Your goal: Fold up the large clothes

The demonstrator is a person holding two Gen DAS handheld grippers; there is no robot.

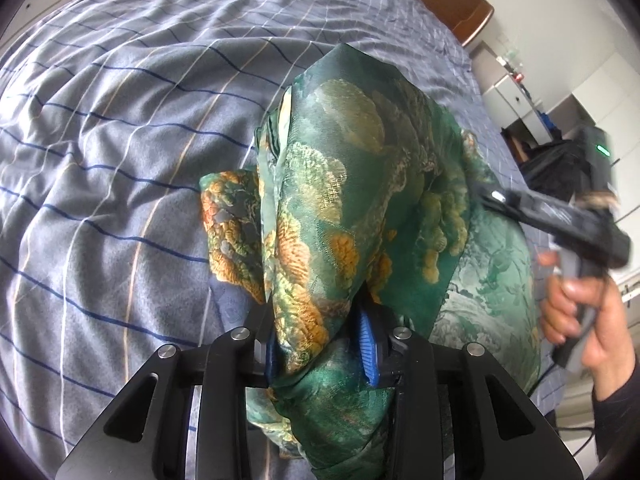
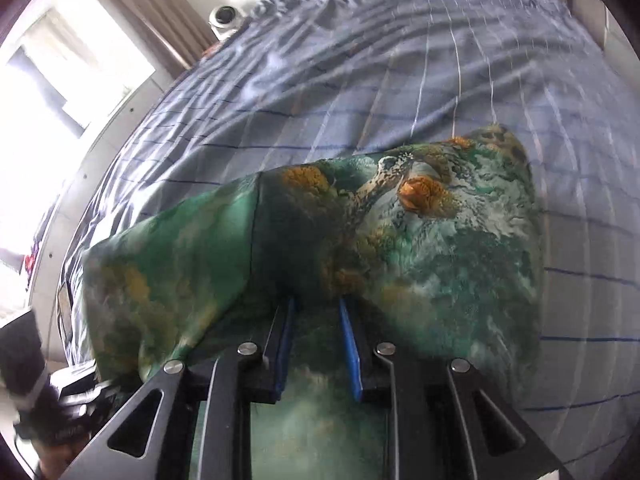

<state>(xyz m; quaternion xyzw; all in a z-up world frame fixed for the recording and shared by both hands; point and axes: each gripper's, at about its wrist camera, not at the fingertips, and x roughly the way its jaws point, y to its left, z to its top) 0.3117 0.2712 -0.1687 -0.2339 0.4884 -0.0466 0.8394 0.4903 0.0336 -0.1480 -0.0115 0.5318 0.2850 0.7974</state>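
The green printed garment (image 1: 360,184) is being pinched between both the left gripper (image 1: 320,344) and right gripper (image 2: 316,344), draped ahead over the bed (image 1: 120,120); edges should be kept level while lowered.

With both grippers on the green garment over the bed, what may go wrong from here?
1. The left gripper holds only a thick bunch of the green garment; the smooth fabric might slip out.
2. The right gripper also grips bunched cloth, and its view is blurred, so a quick pull may crease the fold on the bed cover.
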